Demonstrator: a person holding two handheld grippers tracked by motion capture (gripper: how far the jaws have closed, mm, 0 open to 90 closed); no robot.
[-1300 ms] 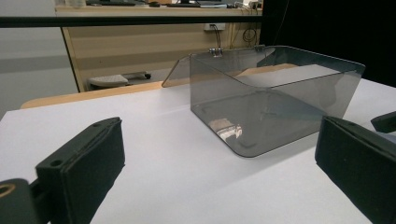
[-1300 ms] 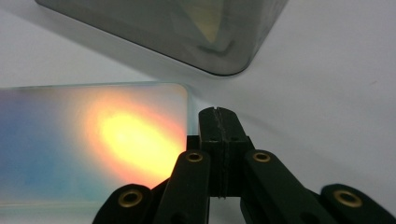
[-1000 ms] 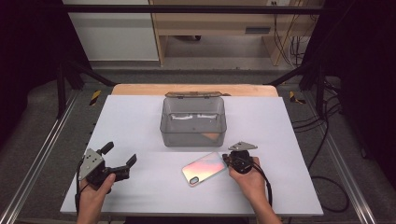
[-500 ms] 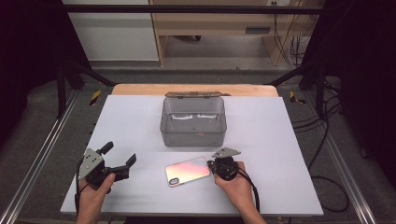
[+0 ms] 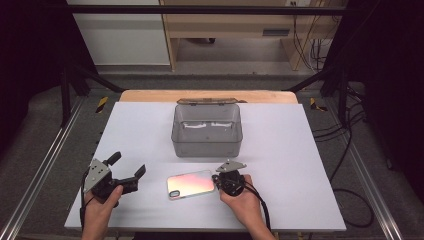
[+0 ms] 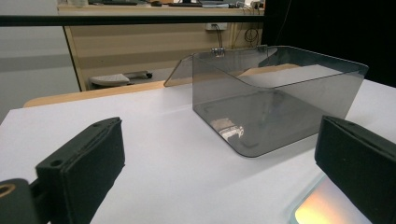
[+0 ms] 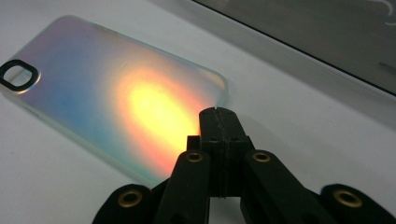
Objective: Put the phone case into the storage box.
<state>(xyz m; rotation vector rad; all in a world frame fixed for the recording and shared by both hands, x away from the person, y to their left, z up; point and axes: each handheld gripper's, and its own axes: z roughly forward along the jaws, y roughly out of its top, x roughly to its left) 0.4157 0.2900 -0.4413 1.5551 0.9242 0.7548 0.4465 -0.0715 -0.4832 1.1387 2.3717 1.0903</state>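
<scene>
Tools are sitting at the near edge of the desk [image 5: 300, 150], one in each of your hands. Your left tool [image 5: 127, 167] is resting on the white surface at the left with its jaws spread wide and nothing between them; in the left gripper view its two black pads are framing the grey translucent box [image 6: 280, 100]. Moving right, the iridescent phone case [image 5: 191, 183] is lying flat on the desk, in front of the box [image 5: 207, 130] and well apart from it, its camera cutout [image 7: 17, 74] pointing toward your left hand. Your right tool [image 5: 218, 181] is pressed together, its jaws meeting at the case's right end; in the right gripper view the closed tips [image 7: 219, 122] are sitting over that edge of the case [image 7: 112, 93].
</scene>
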